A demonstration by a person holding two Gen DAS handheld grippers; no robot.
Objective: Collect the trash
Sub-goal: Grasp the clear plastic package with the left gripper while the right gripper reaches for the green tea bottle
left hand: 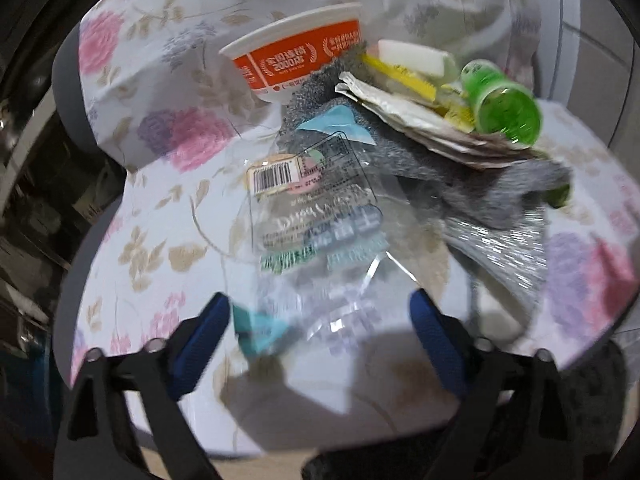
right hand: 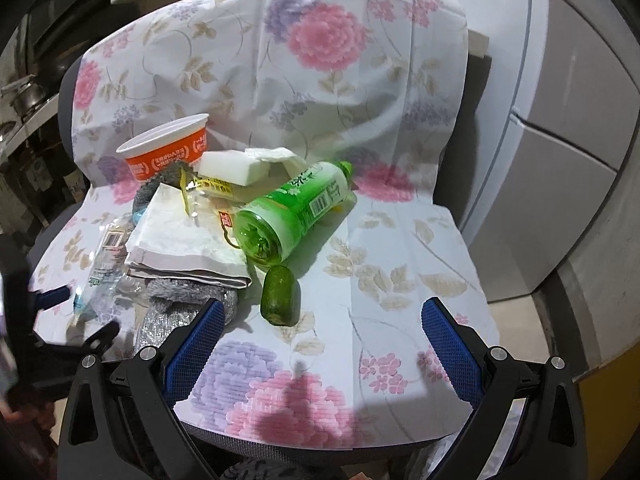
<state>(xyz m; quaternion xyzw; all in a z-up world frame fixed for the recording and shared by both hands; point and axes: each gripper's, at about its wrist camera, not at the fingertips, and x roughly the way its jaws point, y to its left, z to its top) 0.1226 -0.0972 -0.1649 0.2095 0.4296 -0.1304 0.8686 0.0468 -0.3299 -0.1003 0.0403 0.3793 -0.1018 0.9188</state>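
In the left wrist view, the left gripper (left hand: 320,320) is hanging over the seat of a chair draped in a floral cloth (left hand: 160,248), its jaws standing wide with nothing pressed between the pads. A clear plastic wrapper (left hand: 316,216) is lying directly ahead, its near edge reaching in between the blue pads. It is likely light, limp and slippery, so pinching a crumpled fold near that edge looks safer than gripping a flat face. Beyond it, a grey cloth (left hand: 460,176) is lying under folded paper (left hand: 420,120), and an orange paper bowl (left hand: 296,56) and a green bottle (left hand: 504,108) are crowding the far side. In the right wrist view, the right gripper (right hand: 322,340) is also showing wide, empty jaws above bare cloth. The green bottle (right hand: 296,208) is lying on its side, probably stiff but thin-walled and prone to rolling; taking it across the body seems best. A small green object (right hand: 279,294), too unclear to identify, is lying just before it, and a white block (right hand: 236,170) is resting behind.
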